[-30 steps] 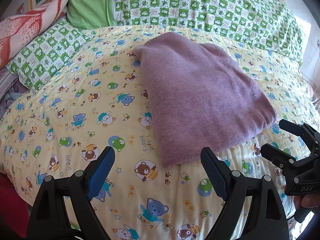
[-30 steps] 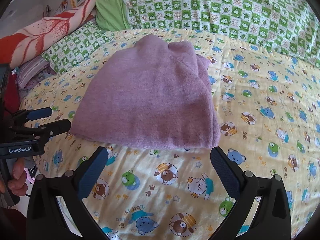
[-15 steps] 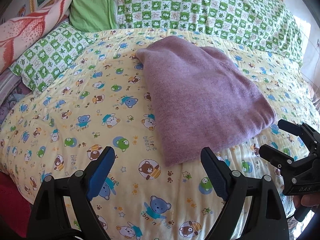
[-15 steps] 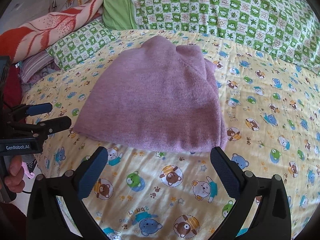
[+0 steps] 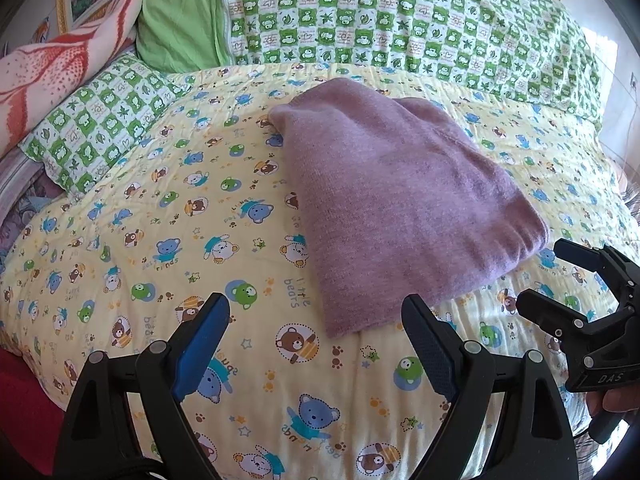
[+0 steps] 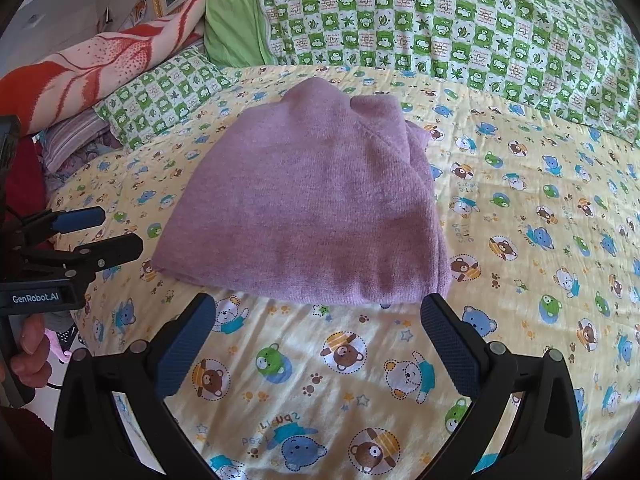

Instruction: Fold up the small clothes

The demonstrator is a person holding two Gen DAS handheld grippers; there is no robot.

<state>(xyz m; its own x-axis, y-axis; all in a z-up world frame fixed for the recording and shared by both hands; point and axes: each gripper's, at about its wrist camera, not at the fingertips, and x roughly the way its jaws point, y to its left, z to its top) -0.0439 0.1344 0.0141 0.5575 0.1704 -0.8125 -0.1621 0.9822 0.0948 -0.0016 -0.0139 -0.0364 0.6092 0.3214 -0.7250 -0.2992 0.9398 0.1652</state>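
Both grippers have eased slightly closer to the bed since a second ago. Left gripper [image 5: 316, 328] and right gripper [image 6: 318, 330] hover spread wide, holding nothing. Beyond them the folded purple sweater [image 6: 312, 208] lies on the bear-print quilt [image 6: 520, 240]. Green checked pillows [image 6: 440, 20] behind run past the frame.

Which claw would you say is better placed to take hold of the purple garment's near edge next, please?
Probably the right claw: open, it faces the purple garment squarely, its near edge between the fingers. The left claw, also open, meets only a corner.
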